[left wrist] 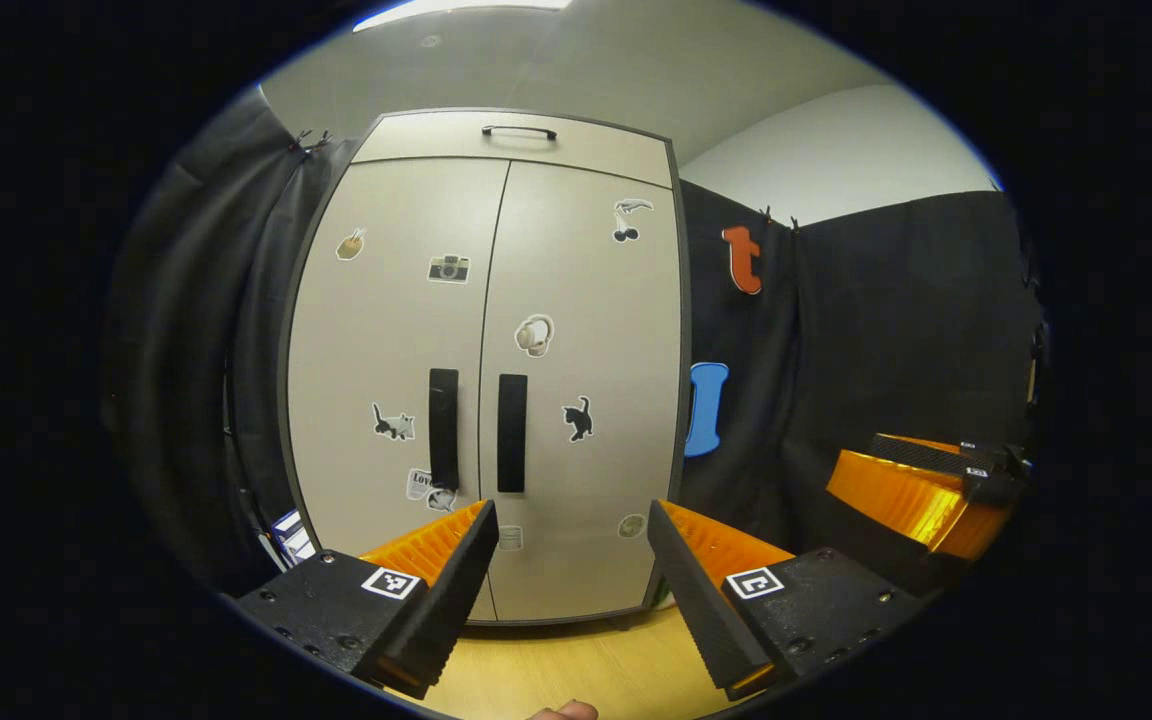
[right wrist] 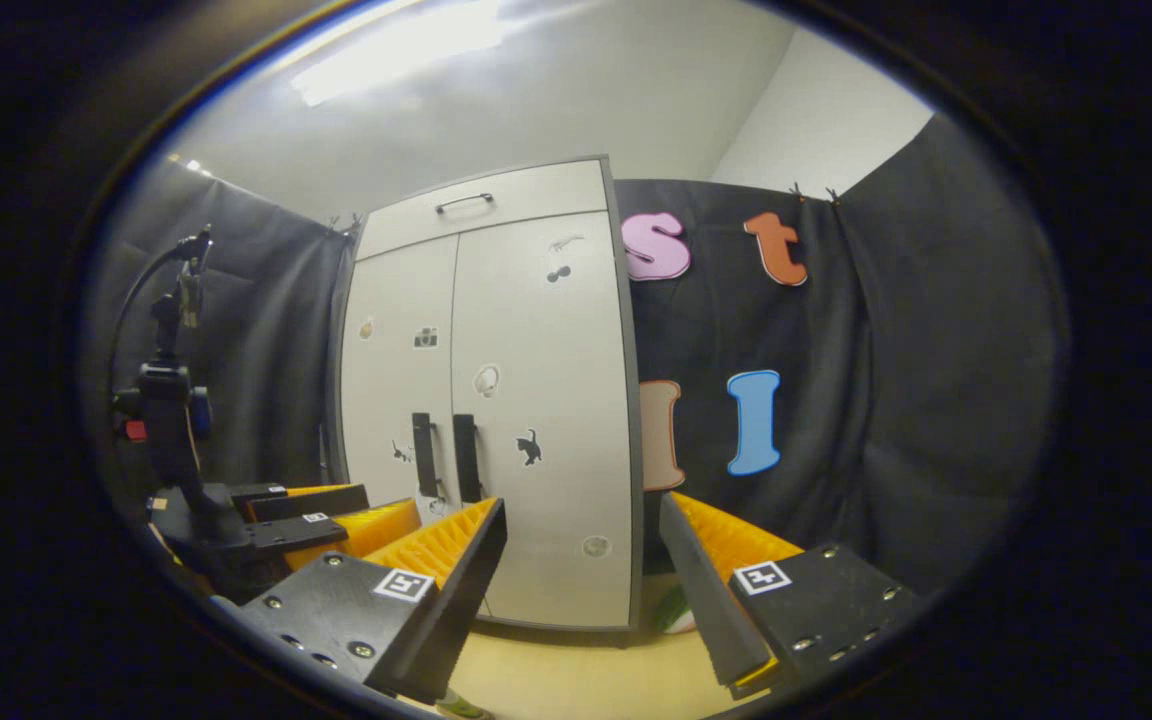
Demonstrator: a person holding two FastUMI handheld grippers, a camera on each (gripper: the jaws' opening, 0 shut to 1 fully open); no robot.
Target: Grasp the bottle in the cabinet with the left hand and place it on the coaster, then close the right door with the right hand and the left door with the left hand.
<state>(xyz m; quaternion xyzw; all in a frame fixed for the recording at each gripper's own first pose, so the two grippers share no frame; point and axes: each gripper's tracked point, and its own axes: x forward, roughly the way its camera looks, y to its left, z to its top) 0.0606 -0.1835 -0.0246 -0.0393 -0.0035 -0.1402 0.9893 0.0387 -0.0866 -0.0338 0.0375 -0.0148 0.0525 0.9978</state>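
The pale cabinet [left wrist: 496, 350] stands straight ahead in the left gripper view, both doors shut flush and hiding its inside. Two dark vertical handles [left wrist: 476, 430] sit side by side at the centre seam. My left gripper [left wrist: 571, 515] hangs open and empty in front of the lower doors, a short way off. In the right gripper view the cabinet [right wrist: 496, 400] is left of centre, its handles [right wrist: 444, 455] close together. My right gripper [right wrist: 581, 505] is open with nothing between its fingers. The right gripper [left wrist: 936, 480] also appears far right in the left gripper view.
The cabinet stands on a wooden tabletop [left wrist: 576, 660]. A small green and white thing [right wrist: 676, 612] lies by the cabinet's right foot, mostly hidden behind a finger. Another green bit [right wrist: 461, 706] peeks in at the bottom edge. A camera stand [right wrist: 171, 400] rises at left. Black cloth surrounds the booth.
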